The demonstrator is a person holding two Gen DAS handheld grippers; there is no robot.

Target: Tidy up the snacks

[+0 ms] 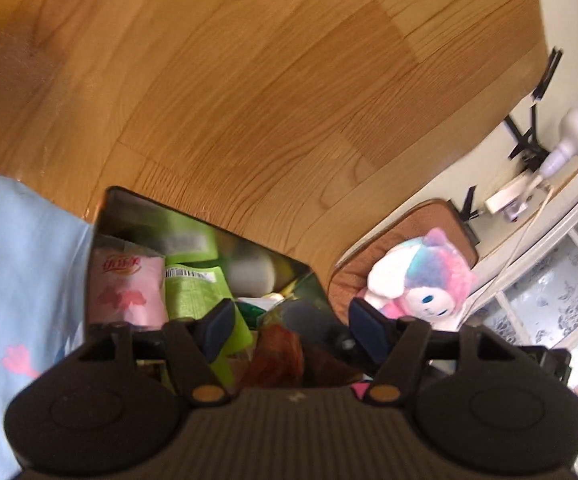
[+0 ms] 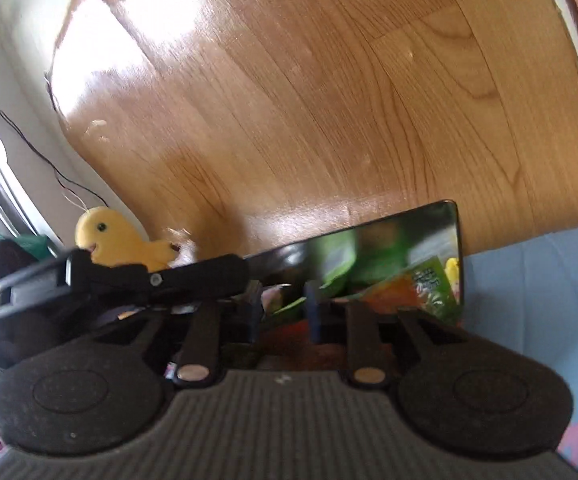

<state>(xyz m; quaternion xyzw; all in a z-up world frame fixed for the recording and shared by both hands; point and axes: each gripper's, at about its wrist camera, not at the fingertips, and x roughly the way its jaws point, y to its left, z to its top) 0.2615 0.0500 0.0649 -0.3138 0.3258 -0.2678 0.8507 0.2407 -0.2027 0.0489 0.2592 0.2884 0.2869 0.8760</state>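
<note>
1. Hovering over the black bin of snacks, with wooden floor beyond.
2. Left gripper: jaws stood wide, nothing between the pads; pink packet and green packet lay inside the bin just ahead, a reddish-brown packet directly beneath.
3. Right gripper: jaws stood narrow and empty, pointed at the bin's far wall (shiny enough to mirror the green wrappers).
4. Judged as a release or regrasp over the bin, snacks already gathered inside.
5. Best done by lowering onto one flat packet, pinching an edge seam rather than the puffed middle, and keeping clear of the other gripper.
6. Kept apart from the pink plush toy and yellow plush toy, both outside the bin.
</note>
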